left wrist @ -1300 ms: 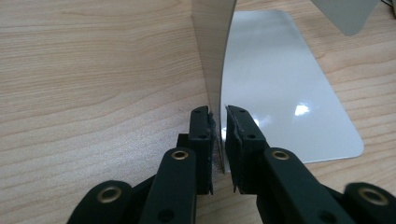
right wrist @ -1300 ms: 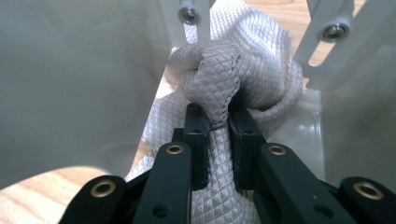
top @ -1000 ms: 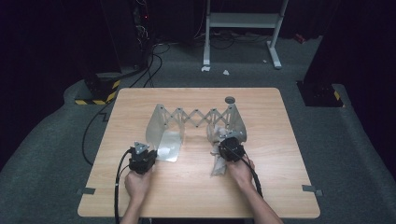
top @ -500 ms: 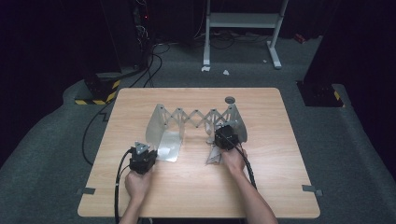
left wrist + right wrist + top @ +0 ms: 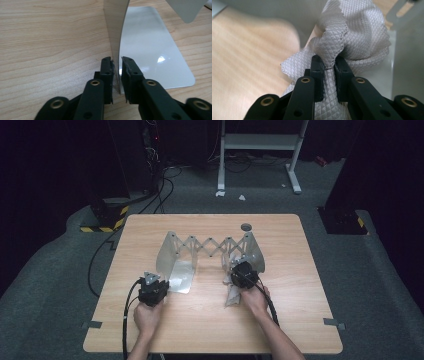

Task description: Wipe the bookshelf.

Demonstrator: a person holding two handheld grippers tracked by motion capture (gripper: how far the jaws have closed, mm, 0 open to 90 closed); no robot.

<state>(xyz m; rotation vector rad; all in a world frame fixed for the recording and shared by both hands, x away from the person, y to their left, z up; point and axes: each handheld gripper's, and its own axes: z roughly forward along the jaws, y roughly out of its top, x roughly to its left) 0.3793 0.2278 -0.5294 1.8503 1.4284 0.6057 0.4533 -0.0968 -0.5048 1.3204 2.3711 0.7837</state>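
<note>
A metal expanding rack [image 5: 210, 245] with scissor links stands mid-table, an L-shaped end plate on each side. My left gripper [image 5: 160, 283] sits at the near edge of the left end plate [image 5: 172, 255]. Its jaws have just been opening, and the upright sheet [image 5: 113, 30] stands between them with a thin gap at the pads; my left gripper [image 5: 117, 62] is open. My right gripper [image 5: 239, 266] is at the right end plate [image 5: 251, 251], shut on a bunched white quilted cloth [image 5: 357, 27]. The cloth's tail [image 5: 231, 294] trails on the table beside the hand.
The left plate's shiny base [image 5: 150, 50] lies flat on the wooden table [image 5: 150, 230]. A round cable hole [image 5: 245, 227] is behind the rack. Black cables [image 5: 100, 265] run over the floor at the left, and a white stand [image 5: 260, 142] is beyond the table.
My right gripper has moved a little farther from the person, toward the right end plate, carrying the cloth. The left hand has kept its place.
</note>
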